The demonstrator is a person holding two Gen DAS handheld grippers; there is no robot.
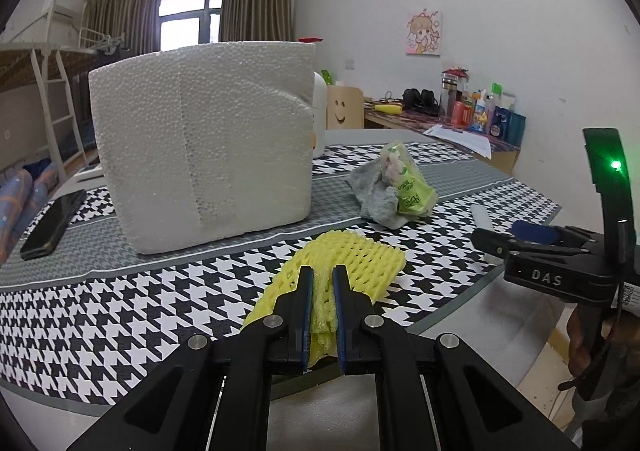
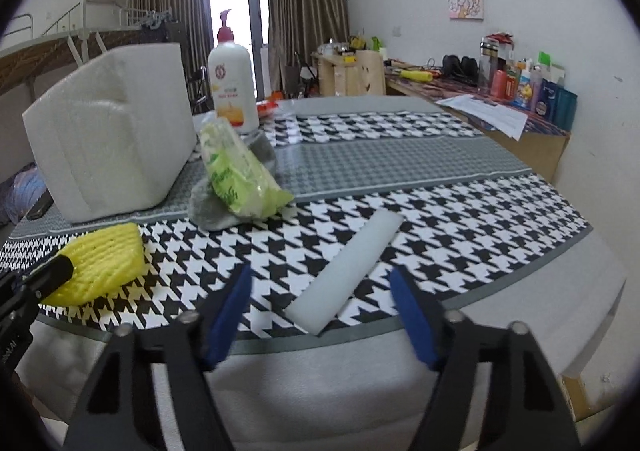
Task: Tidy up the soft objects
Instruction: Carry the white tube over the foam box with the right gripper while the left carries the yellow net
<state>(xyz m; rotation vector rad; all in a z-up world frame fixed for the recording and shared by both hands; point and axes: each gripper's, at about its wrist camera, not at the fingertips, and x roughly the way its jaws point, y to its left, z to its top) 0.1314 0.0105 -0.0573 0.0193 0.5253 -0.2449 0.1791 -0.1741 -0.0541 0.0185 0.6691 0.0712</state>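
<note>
My left tongs [image 1: 320, 279] are pinching the yellow foam net [image 1: 348, 263] at its near edge, pads pressed together on the mesh, which lies flat on the houndstooth tabletop [image 1: 120, 311] just in front of the big white styrofoam box [image 1: 200, 147]. My right tongs [image 2: 320, 291] stand spread, the white foam strip [image 2: 348, 271] lying between the blue pads with a clear gap on each side, so nothing is gripped there yet. I judge the job barely started: the net is in hand but not put away, the strip is only lined up, and the grey sock [image 1: 372, 195] with the green plastic packet [image 1: 408, 183] resting on it sits untouched beside the box. Whether the box already holds anything I cannot tell, since its inside is hidden. The net looks springy and crumpled where I squeeze it; the strip looks smooth, pale and straight, lying diagonally near the tabletop's front edge.
</note>
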